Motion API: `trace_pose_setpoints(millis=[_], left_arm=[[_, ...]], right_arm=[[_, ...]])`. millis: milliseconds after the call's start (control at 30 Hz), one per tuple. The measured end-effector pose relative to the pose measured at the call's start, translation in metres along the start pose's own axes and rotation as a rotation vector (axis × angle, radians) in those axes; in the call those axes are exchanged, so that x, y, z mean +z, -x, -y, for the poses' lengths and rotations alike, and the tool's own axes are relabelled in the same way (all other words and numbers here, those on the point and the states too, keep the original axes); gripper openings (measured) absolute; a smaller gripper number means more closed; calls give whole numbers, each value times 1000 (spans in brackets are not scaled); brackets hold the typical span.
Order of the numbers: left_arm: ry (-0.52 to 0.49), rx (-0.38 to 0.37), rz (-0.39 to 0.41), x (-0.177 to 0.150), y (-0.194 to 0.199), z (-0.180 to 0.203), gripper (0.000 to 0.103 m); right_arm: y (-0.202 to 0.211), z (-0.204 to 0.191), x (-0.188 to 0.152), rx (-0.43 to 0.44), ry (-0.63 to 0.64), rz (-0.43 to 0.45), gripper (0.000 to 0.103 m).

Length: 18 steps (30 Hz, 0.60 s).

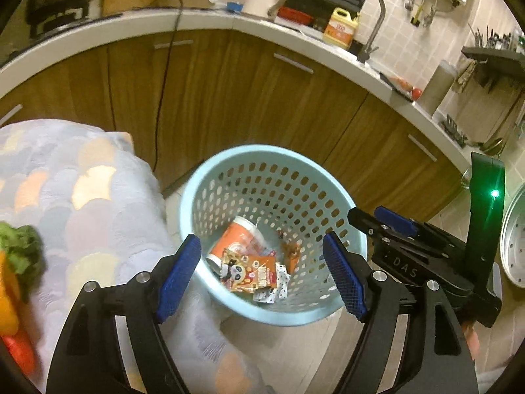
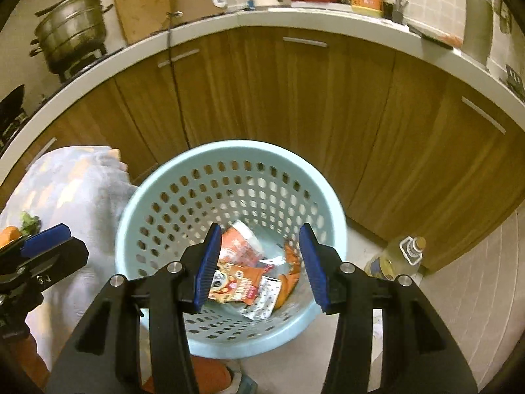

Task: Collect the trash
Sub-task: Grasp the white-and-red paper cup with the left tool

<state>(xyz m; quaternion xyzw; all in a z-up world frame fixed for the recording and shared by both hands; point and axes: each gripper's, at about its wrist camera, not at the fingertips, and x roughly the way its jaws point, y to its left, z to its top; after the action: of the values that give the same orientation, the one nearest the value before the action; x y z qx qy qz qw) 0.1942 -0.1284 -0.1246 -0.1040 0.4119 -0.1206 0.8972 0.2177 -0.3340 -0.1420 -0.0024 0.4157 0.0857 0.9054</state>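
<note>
A pale blue perforated basket (image 1: 197, 190) (image 2: 137, 203) stands on the floor in front of wooden cabinets. At its bottom lie an orange and white cup (image 1: 234, 238) (image 2: 241, 241), an orange panda snack packet (image 1: 252, 271) (image 2: 239, 284) and small white wrappers (image 1: 279, 284) (image 2: 264, 298). My left gripper (image 1: 262, 274) hangs above the basket, open, nothing between its blue pads. My right gripper (image 2: 259, 264) is also above the basket, open and empty. In the left wrist view the right gripper (image 1: 380, 221) shows at the basket's right rim. The left gripper's fingertip (image 2: 49, 234) shows at the left in the right wrist view.
A patterned cloth (image 1: 82, 197) (image 2: 75, 190) covers a surface left of the basket, with broccoli (image 1: 21, 249) and orange vegetables on it. A bottle of oil (image 2: 398, 257) stands on the floor to the right. Cabinets (image 1: 262, 98) and a worktop with pots lie behind.
</note>
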Motion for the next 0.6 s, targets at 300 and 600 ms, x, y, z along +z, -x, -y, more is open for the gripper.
trace_pose_setpoints(millis=[300, 600], left_arm=[[102, 133, 194, -23, 97, -44, 75], [293, 450, 310, -68, 197, -134, 81]], right_arm=[[41, -88, -4, 152, 185, 106, 48], [47, -202, -45, 369, 345, 65, 52]])
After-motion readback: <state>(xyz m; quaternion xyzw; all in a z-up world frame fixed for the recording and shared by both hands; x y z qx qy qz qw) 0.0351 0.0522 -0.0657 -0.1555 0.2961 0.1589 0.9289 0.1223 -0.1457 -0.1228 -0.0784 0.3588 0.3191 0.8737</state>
